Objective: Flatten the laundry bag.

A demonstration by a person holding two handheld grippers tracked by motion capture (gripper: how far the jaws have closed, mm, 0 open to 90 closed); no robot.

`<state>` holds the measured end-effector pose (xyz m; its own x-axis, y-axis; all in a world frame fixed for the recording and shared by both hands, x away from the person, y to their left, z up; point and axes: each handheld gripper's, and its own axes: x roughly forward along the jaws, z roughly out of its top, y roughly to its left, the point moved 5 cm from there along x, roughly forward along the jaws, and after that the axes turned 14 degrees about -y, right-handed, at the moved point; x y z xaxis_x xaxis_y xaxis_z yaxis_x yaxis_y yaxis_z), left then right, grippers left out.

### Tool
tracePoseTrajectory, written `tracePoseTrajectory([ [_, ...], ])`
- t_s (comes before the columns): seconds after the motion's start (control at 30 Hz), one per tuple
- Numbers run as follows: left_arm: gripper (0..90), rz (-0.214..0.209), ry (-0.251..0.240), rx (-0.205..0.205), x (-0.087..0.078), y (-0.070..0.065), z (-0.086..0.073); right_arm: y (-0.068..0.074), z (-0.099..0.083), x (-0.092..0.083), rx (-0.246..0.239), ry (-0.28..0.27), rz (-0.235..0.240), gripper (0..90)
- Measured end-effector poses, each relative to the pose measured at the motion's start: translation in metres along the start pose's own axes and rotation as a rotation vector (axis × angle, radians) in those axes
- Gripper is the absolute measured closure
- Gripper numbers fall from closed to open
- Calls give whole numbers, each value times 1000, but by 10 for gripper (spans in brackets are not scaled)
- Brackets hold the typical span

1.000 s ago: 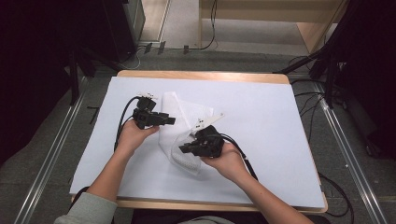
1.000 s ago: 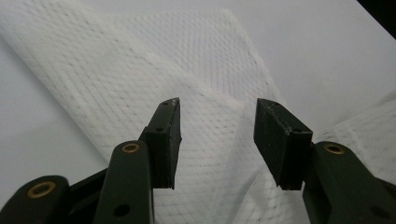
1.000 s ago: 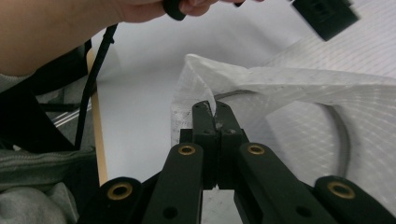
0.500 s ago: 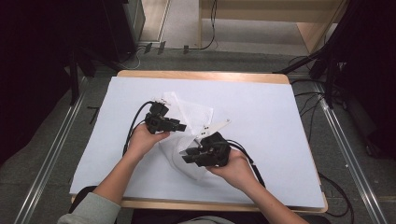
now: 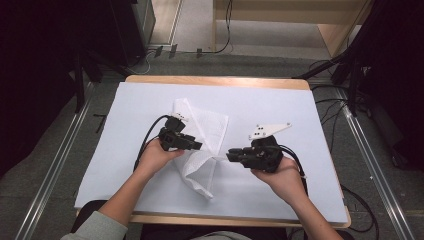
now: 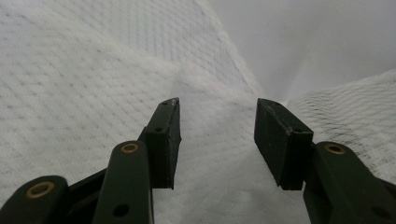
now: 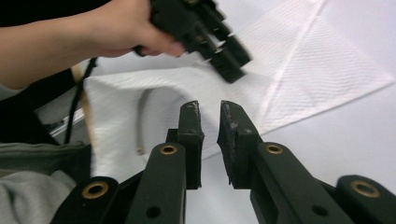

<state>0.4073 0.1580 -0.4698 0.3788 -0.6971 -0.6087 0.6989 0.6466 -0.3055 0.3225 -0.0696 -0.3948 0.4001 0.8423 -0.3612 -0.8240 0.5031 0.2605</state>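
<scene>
White cloth [image 5: 202,145] crumpled at frame centre on desk [image 5: 300,110], left gripper [image 5: 196,146] over it w/ jaws apart, nothing gripped, right gripper [image 5: 231,156] just right of cloth, jaws just been closing, narrow gap, empty.

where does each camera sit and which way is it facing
High view: above the person's side, looking forward and down on the table; forearms, both hands and tongs show.
Left gripper view: on the left tongs, facing the cloth close up.
Right gripper view: on the right tongs, facing the left hand.
All three share the cloth.
</scene>
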Motion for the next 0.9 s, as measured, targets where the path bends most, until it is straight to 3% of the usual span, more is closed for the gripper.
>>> tracePoseTrajectory([
  [0.2,513,8,7,-7,-6,-2,-10,-25,-2,11,12,-11,-53,798],
  [0.37,509,22,-9,-13,-14,0,-12,-35,-6,24,8,-10,-81,772],
  [0.47,506,29,-22,-16,-21,1,-12,-48,-7,38,-17,2,-106,762],
  [0.57,504,31,-33,-22,-24,1,-12,-57,-8,47,-11,0,-121,762],
  [0.7,504,36,-51,-32,-30,1,-12,-81,-11,69,18,12,-152,729],
  [0.9,501,43,-69,-36,-37,2,-12,-98,-10,88,28,26,-185,708],
])
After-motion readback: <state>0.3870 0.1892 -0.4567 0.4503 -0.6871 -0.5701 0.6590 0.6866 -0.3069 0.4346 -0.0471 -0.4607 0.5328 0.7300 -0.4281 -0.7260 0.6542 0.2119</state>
